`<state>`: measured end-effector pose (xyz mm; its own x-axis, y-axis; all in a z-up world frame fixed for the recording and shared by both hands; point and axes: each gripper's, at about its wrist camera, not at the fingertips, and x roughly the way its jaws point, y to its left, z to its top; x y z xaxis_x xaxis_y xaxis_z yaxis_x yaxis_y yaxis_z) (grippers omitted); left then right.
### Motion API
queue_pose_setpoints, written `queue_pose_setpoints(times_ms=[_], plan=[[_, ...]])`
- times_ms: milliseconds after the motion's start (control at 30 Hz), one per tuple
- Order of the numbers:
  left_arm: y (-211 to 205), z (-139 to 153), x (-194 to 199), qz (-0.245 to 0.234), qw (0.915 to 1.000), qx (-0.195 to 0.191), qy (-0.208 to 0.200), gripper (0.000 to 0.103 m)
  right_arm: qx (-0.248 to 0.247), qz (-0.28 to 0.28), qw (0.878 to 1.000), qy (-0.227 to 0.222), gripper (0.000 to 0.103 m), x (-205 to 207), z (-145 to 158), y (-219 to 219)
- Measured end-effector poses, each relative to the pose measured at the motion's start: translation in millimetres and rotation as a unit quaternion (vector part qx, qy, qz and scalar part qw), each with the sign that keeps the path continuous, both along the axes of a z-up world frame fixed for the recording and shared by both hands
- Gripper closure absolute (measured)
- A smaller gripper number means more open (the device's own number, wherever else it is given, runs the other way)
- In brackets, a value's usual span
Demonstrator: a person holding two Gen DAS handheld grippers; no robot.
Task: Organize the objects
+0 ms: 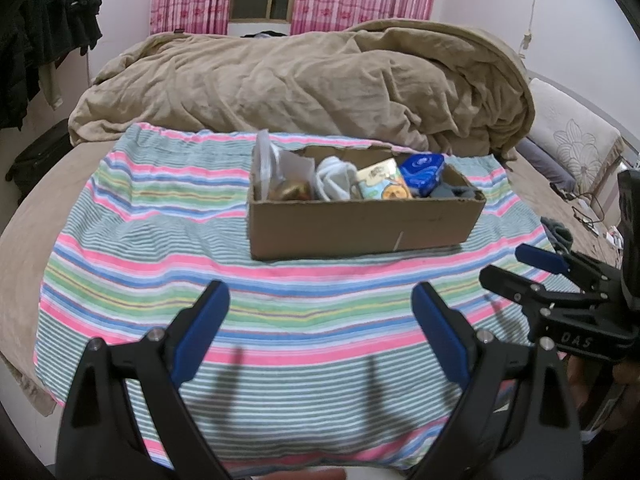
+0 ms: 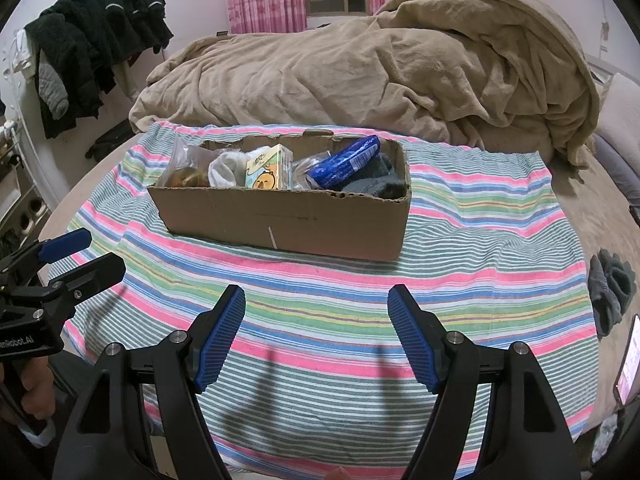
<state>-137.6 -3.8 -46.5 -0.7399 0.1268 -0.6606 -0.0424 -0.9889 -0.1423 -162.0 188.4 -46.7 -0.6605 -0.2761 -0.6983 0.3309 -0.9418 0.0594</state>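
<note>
An open cardboard box [image 1: 360, 224] [image 2: 288, 220] sits on a striped cloth [image 1: 160, 280] [image 2: 480, 264] on the bed. Inside it lie a clear plastic bag with a brown item [image 1: 280, 184] [image 2: 184, 172], a white sock [image 1: 334, 180] [image 2: 226, 168], a tissue pack with a cartoon print [image 1: 384, 186] [image 2: 268, 174], a blue packet [image 1: 422, 172] [image 2: 346, 162] and a grey knit piece [image 1: 452, 191] [image 2: 372, 182]. My left gripper [image 1: 320, 300] is open and empty above the cloth, in front of the box. My right gripper [image 2: 316, 300] is open and empty too.
A rumpled tan blanket [image 1: 320, 80] [image 2: 380, 68] fills the bed behind the box. A dark grey sock [image 2: 610, 288] lies on the bed right of the cloth, beside a phone [image 2: 630, 360]. Dark clothes [image 2: 92, 40] hang at the left wall. Cables [image 1: 584, 208] lie at right.
</note>
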Motion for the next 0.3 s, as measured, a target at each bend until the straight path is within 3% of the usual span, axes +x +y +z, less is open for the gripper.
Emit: queue_pose_setpoints(times_ms=[300], plan=[[4.2, 3.5, 4.4, -0.013, 0.9998, -0.004, 0.013, 0.009, -0.001, 0.000, 1.000, 0.001, 0.026, 0.7, 0.4, -0.2]])
